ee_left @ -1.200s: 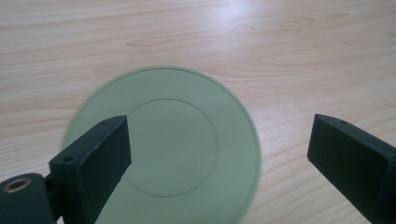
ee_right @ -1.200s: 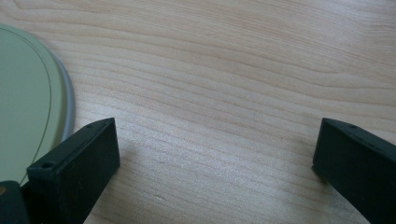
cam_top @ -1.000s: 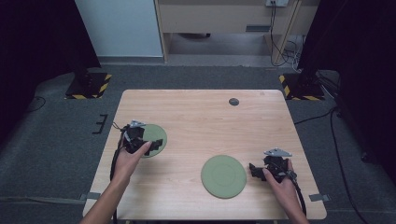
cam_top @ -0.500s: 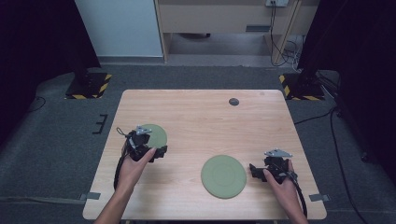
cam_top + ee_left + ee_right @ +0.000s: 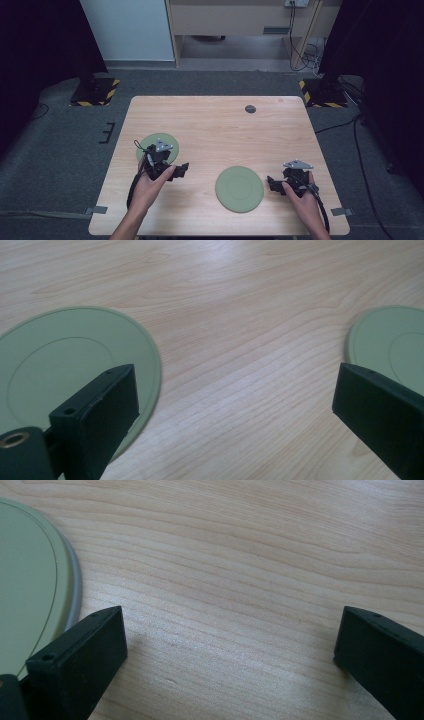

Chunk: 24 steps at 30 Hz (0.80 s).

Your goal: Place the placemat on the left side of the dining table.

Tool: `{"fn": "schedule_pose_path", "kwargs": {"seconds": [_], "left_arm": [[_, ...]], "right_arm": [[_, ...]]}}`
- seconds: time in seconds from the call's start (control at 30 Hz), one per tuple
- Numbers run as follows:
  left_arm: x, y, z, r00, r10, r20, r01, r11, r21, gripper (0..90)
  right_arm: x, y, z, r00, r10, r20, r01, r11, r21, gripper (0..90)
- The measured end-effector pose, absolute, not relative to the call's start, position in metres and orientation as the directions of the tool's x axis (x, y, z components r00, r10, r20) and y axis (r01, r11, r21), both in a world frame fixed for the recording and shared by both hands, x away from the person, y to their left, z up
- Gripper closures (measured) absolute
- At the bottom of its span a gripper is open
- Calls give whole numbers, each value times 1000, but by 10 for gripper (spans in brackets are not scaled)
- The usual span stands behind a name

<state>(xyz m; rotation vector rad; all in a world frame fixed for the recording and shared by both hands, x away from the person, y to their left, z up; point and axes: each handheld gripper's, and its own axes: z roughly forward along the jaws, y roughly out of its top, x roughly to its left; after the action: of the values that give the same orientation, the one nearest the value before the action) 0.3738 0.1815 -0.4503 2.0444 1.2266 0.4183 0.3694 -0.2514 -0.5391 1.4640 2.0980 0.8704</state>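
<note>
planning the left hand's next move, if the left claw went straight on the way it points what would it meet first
Bare table first. The left claw is open, one plate beside its left jaw. Farther along, the other plate lies slightly to the right; depth is unclear, so it may pass beside it.

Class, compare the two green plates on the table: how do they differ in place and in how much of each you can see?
The left plate lies near the table's left edge, partly covered by the left gripper; the right plate lies nearer the front, fully in view. The left plate looks smaller in the high view, though it lies farther from the camera. The right gripper sits beside the right plate, not over it. Both are round, pale green and lie flat.
</note>
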Motion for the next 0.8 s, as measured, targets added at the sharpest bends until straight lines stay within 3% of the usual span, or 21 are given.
{"fn": "schedule_pose_path", "kwargs": {"seconds": [0.8], "left_arm": [[342,158,-493,548,829,-111,652,-340,677,44]], "right_arm": [[369,-251,-539,-346,938,3,664,243,707,8]]}}
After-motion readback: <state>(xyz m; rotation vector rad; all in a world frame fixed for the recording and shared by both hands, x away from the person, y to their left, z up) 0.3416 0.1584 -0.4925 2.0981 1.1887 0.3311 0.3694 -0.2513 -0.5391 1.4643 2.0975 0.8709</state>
